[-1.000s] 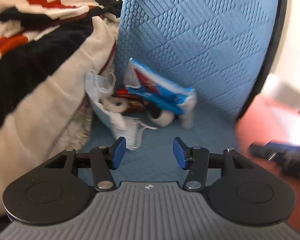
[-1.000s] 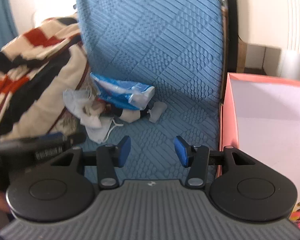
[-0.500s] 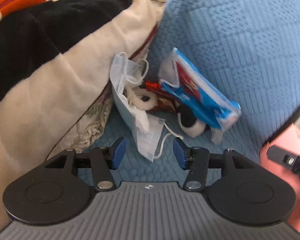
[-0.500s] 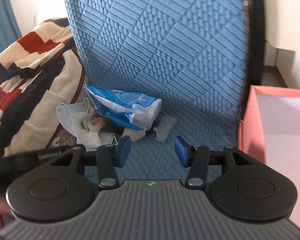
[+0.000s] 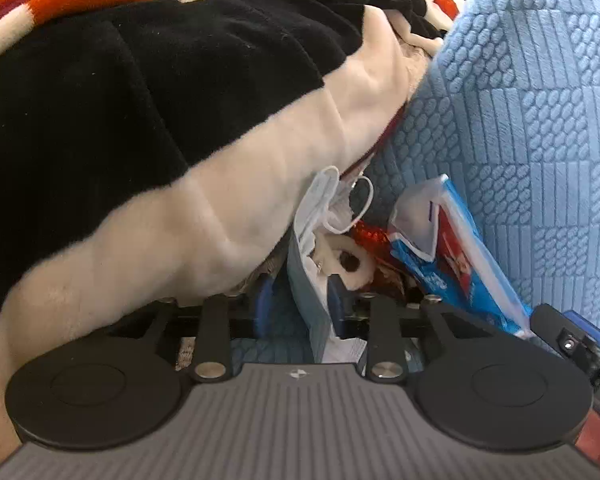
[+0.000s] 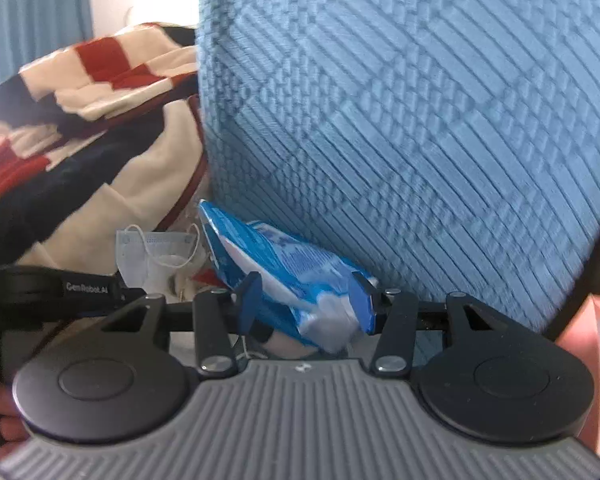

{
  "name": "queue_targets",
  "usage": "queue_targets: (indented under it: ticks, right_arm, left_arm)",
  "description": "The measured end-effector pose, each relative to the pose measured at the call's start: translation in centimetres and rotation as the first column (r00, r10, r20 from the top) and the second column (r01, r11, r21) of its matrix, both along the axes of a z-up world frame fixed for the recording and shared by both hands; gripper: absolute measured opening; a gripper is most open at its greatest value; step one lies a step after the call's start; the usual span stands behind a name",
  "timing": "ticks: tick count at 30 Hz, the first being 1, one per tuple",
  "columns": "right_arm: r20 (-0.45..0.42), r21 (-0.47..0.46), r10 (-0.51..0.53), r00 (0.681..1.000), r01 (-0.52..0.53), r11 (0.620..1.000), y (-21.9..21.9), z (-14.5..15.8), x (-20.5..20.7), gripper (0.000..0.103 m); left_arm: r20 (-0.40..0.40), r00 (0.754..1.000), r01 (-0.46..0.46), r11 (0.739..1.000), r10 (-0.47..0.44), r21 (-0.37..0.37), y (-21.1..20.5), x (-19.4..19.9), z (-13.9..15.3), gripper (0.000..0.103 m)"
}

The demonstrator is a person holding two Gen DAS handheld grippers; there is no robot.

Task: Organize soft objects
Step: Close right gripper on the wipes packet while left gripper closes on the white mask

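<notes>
1. Face mask (image 5: 314,292), pale blue and white, lies crumpled at the foot of the blue quilted cushion (image 5: 540,128), against the edge of the striped fleece blanket (image 5: 148,128).
2. My left gripper (image 5: 300,304) has just been closing, and the mask stands between its blue pads; the right pad seems to touch it, but I cannot tell whether both press on it.
3. The blue snack packet (image 6: 296,280) leans against the cushion just right of the mask, over a small white plush toy (image 5: 348,264) and a red wrapper (image 5: 370,236).
4. My right gripper (image 6: 308,304) straddles the packet's lower end, its jaws about half open with both pads against the packet's sides.
5. A pink box (image 6: 596,328) shows at the right edge of the right wrist view.
</notes>
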State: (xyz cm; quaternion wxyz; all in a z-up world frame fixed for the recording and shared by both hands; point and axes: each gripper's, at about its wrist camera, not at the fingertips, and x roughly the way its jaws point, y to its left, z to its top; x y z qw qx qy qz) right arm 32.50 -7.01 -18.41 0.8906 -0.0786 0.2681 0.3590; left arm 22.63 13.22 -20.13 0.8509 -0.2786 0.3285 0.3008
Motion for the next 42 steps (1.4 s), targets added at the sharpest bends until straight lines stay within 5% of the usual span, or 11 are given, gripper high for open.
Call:
queue_targets:
  ticks: [4, 14, 21, 25, 42]
  right_arm:
    - [0.072, -0.070, 0.043, 0.996, -0.037, 0.997, 1.7, -0.6, 0.2, 0.051]
    - [0.000, -0.113, 0.044, 0.999, -0.043, 0.993, 3.4, -2.6, 1.3, 0.046]
    - [0.001, -0.128, 0.041, 0.999, -0.041, 0.991, 3.1, -2.7, 1.2, 0.030]
    - [-0.004, -0.130, 0.032, 0.999, -0.033, 0.991, 2.7, -1.8, 1.1, 0.011]
    - [-0.095, -0.074, -0.107, 0.990, 0.100, 0.992, -1.8, 0.1, -0.1, 0.009]
  left_arm:
    - [0.000, 1.000, -0.014, 1.000, 0.014, -0.010, 0.4, 0.4, -0.3, 0.025]
    - [-0.086, 0.994, 0.061, 0.998, -0.064, -0.032, 0.0, 2.8, -2.0, 0.023]
    - [-0.112, 0.991, 0.063, 0.994, -0.074, -0.093, 0.2, 3.3, -3.3, 0.023]
    - [-0.121, 0.988, 0.079, 0.989, -0.094, -0.125, -0.3, 3.4, -3.9, 0.008]
    - [0.003, 0.964, 0.267, 0.963, -0.267, -0.022, -3.3, -0.1, 2.0, 0.005]
